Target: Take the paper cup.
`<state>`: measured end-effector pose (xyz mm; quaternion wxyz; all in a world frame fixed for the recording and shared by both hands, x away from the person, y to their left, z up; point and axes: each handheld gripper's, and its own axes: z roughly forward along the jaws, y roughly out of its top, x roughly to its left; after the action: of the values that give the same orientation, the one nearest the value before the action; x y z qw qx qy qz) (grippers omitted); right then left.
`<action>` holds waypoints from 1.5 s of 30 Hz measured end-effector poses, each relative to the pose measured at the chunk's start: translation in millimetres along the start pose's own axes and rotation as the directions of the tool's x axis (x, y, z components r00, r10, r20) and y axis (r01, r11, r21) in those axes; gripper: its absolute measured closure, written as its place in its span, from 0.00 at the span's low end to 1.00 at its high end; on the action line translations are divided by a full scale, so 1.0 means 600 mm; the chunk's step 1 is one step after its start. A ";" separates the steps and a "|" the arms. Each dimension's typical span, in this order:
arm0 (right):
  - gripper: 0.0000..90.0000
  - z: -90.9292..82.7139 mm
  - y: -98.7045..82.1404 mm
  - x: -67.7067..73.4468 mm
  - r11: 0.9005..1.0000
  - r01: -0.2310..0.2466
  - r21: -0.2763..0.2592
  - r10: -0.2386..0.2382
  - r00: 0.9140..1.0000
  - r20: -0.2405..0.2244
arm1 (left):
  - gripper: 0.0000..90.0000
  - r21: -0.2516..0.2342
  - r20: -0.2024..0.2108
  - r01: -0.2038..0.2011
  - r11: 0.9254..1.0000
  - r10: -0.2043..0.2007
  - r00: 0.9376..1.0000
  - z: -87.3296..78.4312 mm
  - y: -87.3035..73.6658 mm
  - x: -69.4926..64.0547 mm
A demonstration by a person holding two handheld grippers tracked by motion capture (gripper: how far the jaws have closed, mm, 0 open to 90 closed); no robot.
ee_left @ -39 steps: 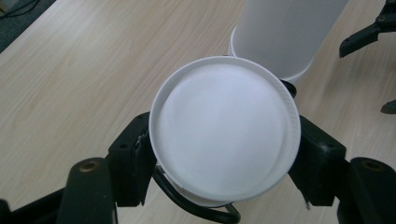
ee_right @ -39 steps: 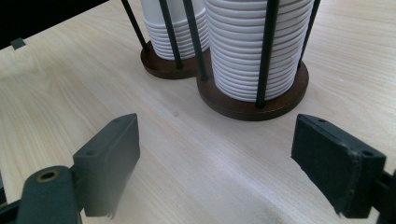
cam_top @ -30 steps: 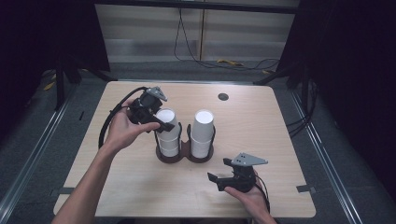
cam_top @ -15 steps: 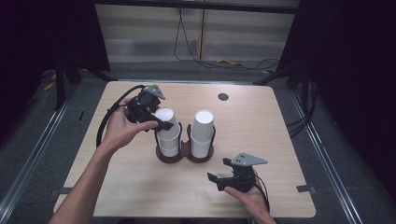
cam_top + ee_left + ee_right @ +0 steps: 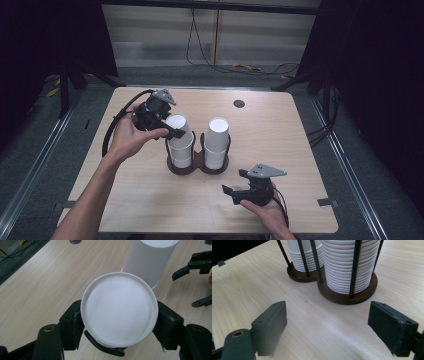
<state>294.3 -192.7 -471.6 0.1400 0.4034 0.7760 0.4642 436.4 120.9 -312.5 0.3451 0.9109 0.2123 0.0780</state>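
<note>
Two cup stacks point(image 5: 197, 142) stood upside down in a wire holder point(image 5: 198, 167) mid-table, and I had the left gripper point(image 5: 169, 129) on the top cup point(image 5: 119, 312) of the left stack. Its jaws had just been closing and, in the left gripper view, both pads pressed the cup's sides below the rim of its upturned base. Grip looked centred, cup not visibly crushed. My call: squeeze no harder, since thin cup walls dent and then bind on the one beneath. Best move was a straight lift along the stack axis, between the black wires point(image 5: 354, 267), no tilt, or the next cup might ride up too. A small twist could break the nesting first, I judged.

Right gripper point(image 5: 245, 191) sat near the table's front edge, well apart from the holder, jaws spread wide with nothing between them. I'd have kept it ready to steady the wooden base point(image 5: 347, 296) if the holder shifted.
</note>
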 end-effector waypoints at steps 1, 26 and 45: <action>0.17 0.000 0.000 0.000 1.000 -0.003 0.002 0.003 1.000 0.000 | 0.37 -0.007 -0.003 0.001 1.000 -0.001 1.000 -0.002 0.001 0.000; 0.17 0.000 0.000 0.000 1.000 -0.003 -0.003 0.003 1.000 0.001 | 0.37 -0.165 -0.024 0.024 0.986 -0.028 0.999 -0.047 -0.030 0.001; 0.17 -0.002 0.004 0.004 1.000 -0.004 -0.019 0.004 1.000 -0.011 | 0.37 -0.265 0.000 0.019 0.964 -0.020 1.000 -0.065 -0.062 -0.026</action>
<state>293.4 -190.8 -468.6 0.1386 0.4012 0.7714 0.4740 398.8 162.3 -307.6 0.4645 0.8543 0.2093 0.1033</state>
